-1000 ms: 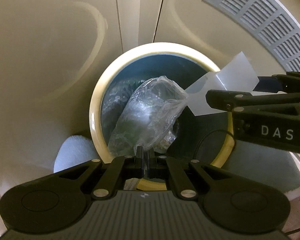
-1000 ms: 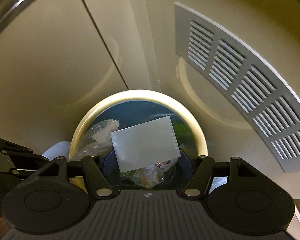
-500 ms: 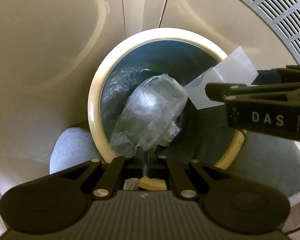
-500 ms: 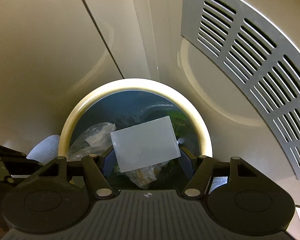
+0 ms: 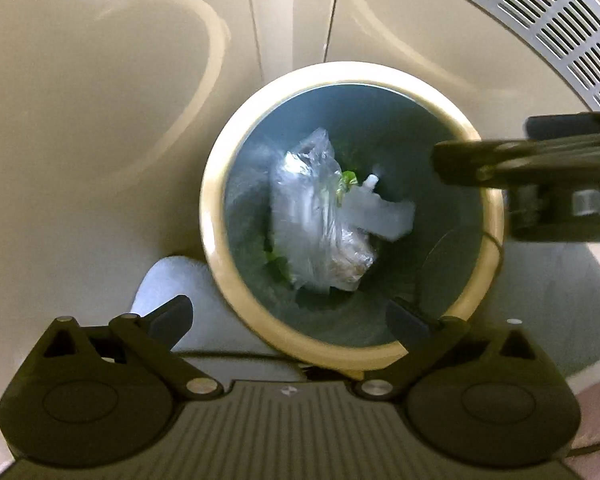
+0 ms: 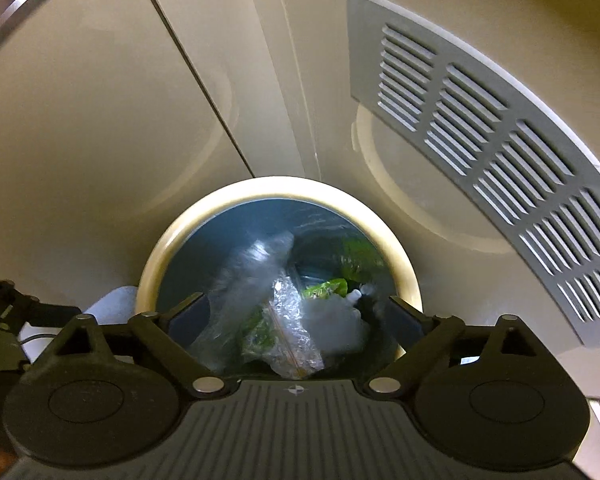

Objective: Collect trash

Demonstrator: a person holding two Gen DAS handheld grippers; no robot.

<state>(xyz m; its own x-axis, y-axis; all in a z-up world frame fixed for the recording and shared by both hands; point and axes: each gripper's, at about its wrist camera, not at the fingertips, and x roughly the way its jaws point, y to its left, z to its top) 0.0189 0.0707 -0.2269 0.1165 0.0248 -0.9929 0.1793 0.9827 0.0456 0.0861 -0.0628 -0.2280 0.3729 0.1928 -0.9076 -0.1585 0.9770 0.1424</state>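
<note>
A round bin with a cream rim (image 5: 214,208) (image 6: 400,248) and a blue liner stands below both grippers. A crumpled clear plastic bag (image 5: 312,216) (image 6: 252,276) lies inside it, with a pale translucent sheet (image 5: 384,216) (image 6: 336,320) beside it and green scraps underneath. My left gripper (image 5: 290,316) is open and empty above the bin's near rim. My right gripper (image 6: 298,312) is open and empty above the bin; it also shows in the left wrist view (image 5: 540,168), at the bin's right rim.
Beige cabinet doors (image 5: 100,80) rise behind the bin. A grey slotted vent panel (image 6: 500,152) (image 5: 540,12) sits on the wall at the right. A pale fuzzy mat (image 5: 168,280) lies on the floor left of the bin.
Both grippers have opened. The plastic bag has left the left gripper and the translucent sheet has left the right one; both now lie inside the bin.
</note>
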